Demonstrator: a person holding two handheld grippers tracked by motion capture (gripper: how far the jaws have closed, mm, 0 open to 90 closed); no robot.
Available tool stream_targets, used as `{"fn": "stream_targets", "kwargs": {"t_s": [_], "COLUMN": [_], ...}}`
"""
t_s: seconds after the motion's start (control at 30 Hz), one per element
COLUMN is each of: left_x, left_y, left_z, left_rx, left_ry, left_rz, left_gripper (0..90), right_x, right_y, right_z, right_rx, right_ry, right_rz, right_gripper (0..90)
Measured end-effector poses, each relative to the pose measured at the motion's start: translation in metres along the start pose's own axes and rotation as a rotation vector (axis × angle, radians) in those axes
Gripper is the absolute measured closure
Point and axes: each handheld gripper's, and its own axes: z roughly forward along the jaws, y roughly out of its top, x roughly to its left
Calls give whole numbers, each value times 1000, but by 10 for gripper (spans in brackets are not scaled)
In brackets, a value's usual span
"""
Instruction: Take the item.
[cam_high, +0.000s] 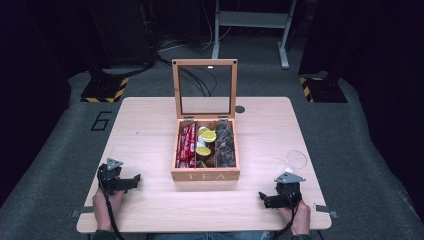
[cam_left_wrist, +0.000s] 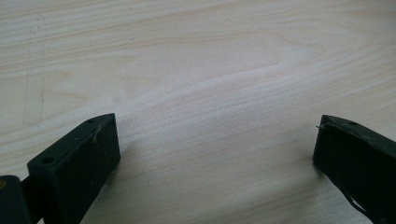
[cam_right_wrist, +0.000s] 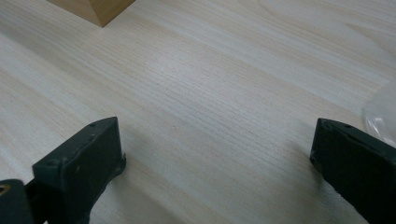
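- The tea box (cam_high: 205, 175) stands at the middle of the desk (cam_high: 150, 200), between the two grippers and a little farther from the person than either.
- The left gripper (cam_high: 131, 182) rests near the desk's near left edge, well apart from the box, which lies to its right. In the left gripper view its jaws stand wide apart over bare wood, with nothing between them.
- The right gripper (cam_high: 264, 198) rests near the near right edge, well apart from the box, which lies to its left and farther up the desk. Its jaws are also spread wide with nothing between them; in the right gripper view a corner of the box (cam_right_wrist: 95, 10) shows at the top left.
- A clear glass (cam_high: 296, 160) stands just beyond the right gripper, near the desk's right edge.
- The box sits square to the desk, its front wall lettered TEA facing the person.
- Its glazed lid (cam_high: 205, 90) stands open and upright at the far side.
- The three compartments run front to back: red packets (cam_high: 186, 146) left, yellow-topped pieces (cam_high: 206, 137) middle, dark pieces (cam_high: 225, 145) right.
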Motion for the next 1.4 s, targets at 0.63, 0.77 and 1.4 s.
{"fn": "stream_targets", "kwargs": {"t_s": [0.63, 0.77, 1.4], "left_x": [0, 0, 0], "left_y": [0, 0, 0], "left_z": [0, 0, 0], "left_rx": [0, 1, -1], "left_ry": [0, -1, 0], "left_rz": [1, -3, 0], "left_gripper": [3, 4, 4], "right_x": [3, 6, 11], "right_y": [6, 12, 57], "right_z": [-1, -5, -26], "right_rx": [5, -2, -25], "right_ry": [43, 49, 125], "right_rz": [34, 34, -7], "right_gripper": [16, 17, 24]}}
